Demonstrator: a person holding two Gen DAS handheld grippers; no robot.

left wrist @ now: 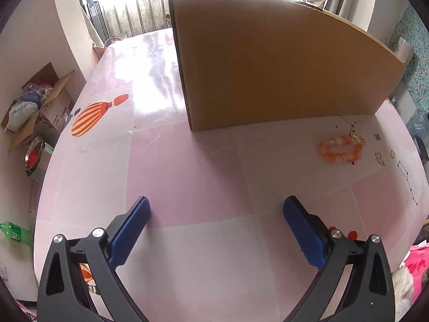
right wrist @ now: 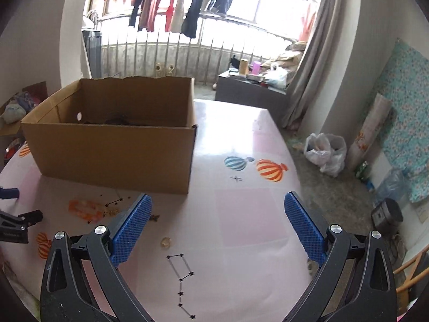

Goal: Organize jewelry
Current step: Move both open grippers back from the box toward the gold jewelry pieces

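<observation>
Pink-and-white checked tablecloth (left wrist: 203, 166) with balloon prints covers table.

Left wrist view: left gripper (left wrist: 215, 209) spread wide, nothing between blue pads, over bare cloth. Cardboard box (left wrist: 268, 72) stands ahead. Orange bead bracelet (left wrist: 340, 149) lies right of box corner, small gold pieces (left wrist: 379, 158) just beside it.

Right wrist view: right gripper (right wrist: 217, 206) likewise wide, empty. Gold ring (right wrist: 166, 242) on cloth near left pad; bracelet farther left, before open box.

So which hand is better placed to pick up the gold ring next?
The right, probably. The gold ring lies on the tablecloth just ahead of the open right gripper, beside its left finger. The open left gripper faces bare tablecloth, with the orange bead bracelet far off to its right.
</observation>
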